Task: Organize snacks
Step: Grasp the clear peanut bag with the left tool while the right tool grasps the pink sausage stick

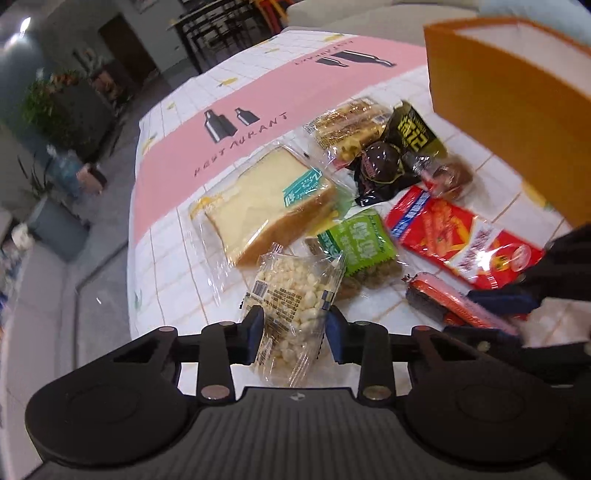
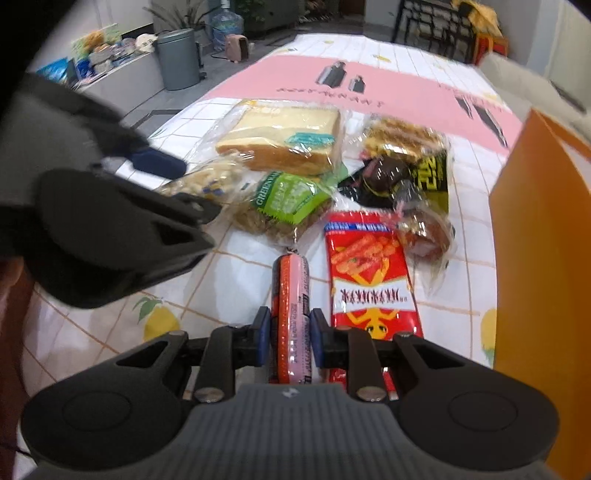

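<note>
My left gripper (image 1: 295, 328) is shut on a clear pack of white puffed snack (image 1: 291, 295). My right gripper (image 2: 290, 338) is shut on a red sausage stick (image 2: 291, 306); it also shows in the left wrist view (image 1: 454, 299). Loose on the tablecloth lie a wrapped bread slice (image 1: 266, 206), a green snack pack (image 1: 354, 240), a red snack bag (image 2: 369, 273), a black-and-yellow pack (image 1: 406, 144), a wrapped pastry (image 1: 351, 125) and a small brown bun (image 2: 424, 232). An orange box (image 1: 509, 110) stands at the right.
The table (image 1: 177, 177) has a white-tiled and pink "restaurant" cloth, with its left edge dropping to the floor. A grey bin (image 2: 177, 59), a water bottle (image 2: 227, 26) and chairs (image 2: 436, 26) stand beyond the table. The left gripper's body (image 2: 110, 221) crowds the right wrist view.
</note>
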Demonstrator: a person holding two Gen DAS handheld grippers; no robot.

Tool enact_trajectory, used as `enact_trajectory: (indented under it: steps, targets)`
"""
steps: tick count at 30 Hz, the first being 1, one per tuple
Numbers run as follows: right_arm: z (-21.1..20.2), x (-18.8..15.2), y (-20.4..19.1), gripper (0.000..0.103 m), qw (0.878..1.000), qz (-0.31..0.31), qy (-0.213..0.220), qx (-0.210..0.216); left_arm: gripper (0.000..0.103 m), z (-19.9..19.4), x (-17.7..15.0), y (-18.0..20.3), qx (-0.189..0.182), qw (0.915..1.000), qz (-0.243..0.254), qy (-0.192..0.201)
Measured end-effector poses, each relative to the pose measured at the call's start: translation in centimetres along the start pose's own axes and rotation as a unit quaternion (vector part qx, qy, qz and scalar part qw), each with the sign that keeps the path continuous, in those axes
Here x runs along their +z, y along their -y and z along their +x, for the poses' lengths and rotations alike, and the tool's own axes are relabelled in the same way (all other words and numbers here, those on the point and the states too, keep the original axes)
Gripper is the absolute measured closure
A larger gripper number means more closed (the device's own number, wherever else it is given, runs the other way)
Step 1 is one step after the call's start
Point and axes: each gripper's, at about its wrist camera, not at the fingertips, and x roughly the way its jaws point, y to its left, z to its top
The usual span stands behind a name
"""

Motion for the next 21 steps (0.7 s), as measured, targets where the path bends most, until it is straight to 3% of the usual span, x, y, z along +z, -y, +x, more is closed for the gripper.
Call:
enact_trajectory:
  steps: [7,12,21]
  targets:
    - [-1.1,-0.3,2.0,0.083,0.995,0.092,-0.02,0.028,0.063,-2.7,-0.9,-1.1,-0.059,0.9947,-0.083,-0.014]
    - [-2.9,-0.4,2.4,0.083,0.991,0.124,-0.009,0.039,0.067,-4.2,-1.7,-2.8,-0.118,0.9793,-0.164,-0.012]
    - [-6.4,-0.6,1.6,0.083,0.992,0.118,0.023,0.034,0.078,-7.2,-2.5,-3.0,-0.138,0.9709,-0.196,0.001]
